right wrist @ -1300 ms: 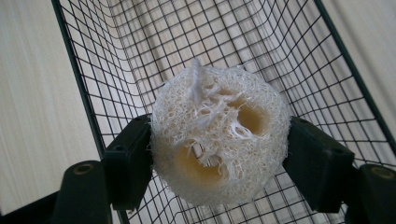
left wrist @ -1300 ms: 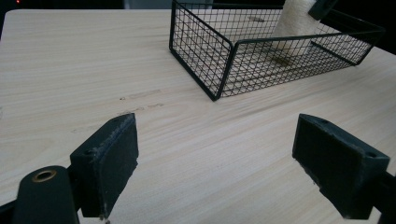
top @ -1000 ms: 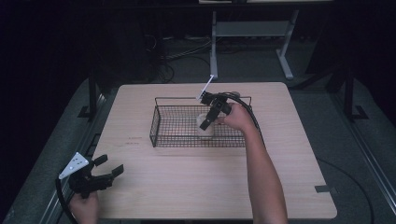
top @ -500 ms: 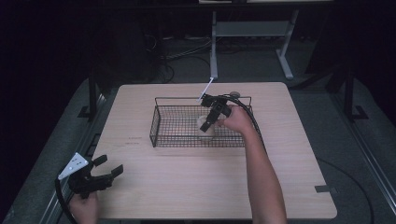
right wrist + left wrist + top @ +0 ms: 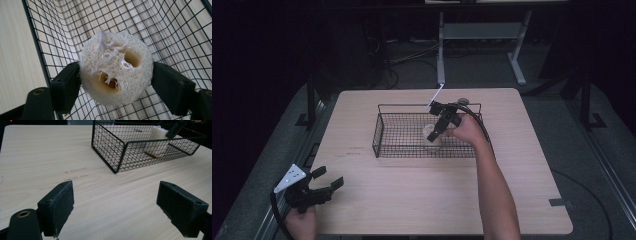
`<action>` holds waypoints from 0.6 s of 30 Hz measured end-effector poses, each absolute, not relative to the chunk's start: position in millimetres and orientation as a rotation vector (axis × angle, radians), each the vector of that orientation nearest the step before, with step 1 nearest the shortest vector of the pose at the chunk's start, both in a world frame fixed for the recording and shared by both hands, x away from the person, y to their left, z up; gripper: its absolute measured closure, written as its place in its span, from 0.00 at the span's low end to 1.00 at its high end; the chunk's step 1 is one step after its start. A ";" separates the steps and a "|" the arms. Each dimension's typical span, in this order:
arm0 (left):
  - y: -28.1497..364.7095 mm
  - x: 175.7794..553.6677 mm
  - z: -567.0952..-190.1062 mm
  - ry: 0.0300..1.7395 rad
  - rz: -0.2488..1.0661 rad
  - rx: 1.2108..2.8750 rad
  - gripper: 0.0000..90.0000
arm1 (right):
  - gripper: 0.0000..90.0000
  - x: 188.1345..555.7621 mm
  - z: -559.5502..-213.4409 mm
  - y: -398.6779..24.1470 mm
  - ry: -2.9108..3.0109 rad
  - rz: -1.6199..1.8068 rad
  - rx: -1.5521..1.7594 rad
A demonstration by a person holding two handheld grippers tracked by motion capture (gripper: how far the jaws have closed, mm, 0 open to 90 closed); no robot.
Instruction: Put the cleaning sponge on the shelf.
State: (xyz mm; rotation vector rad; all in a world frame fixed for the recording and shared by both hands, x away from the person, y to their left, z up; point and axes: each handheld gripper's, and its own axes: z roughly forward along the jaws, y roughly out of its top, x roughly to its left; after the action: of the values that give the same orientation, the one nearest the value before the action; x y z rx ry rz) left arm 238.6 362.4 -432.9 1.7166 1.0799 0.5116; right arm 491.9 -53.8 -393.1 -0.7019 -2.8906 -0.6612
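Note:
A pale round loofah piece [image 5: 116, 68] stands in the black wire basket [image 5: 398, 150] near its front right. My right gripper [image 5: 435, 134] reaches down into the basket from the right. Its jaws have just been opening, with the loofah [image 5: 431, 138] still between them. In the right gripper view both pads still touch the loofah's sides, and it looks round rather than squashed. My left gripper [image 5: 329, 181] rests open over the table's near left corner with nothing between its fingers. From there the basket [image 5: 107, 157] and the loofah [image 5: 156, 141] show farther off.
The basket sits in the middle of the far half of the light wooden table [image 5: 412, 200]. A white tag [image 5: 435, 95] sticks up at the basket's far rim. Metal stand legs [image 5: 441, 55] and cables lie on the dark floor beyond the table.
The right gripper's jaws stand a little wider around the loofah than before. Both hands have kept their places.

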 end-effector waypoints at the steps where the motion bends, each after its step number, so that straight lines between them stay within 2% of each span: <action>1: 362.5 238.6 -432.9 1.079 0.513 1.717 0.15 | 0.26 491.8 -392.6 -54.2 -2.890 -0.662 -0.702; 18: 363.4 238.6 -432.9 1.084 0.514 1.711 0.15 | 0.22 488.1 -387.3 -54.0 -2.889 -0.676 -0.698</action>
State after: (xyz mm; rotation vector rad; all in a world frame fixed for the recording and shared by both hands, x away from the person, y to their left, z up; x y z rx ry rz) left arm 238.6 363.4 -432.9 1.7109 1.0840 0.5142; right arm 488.1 -54.0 -387.3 -0.6980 -2.8891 -0.6763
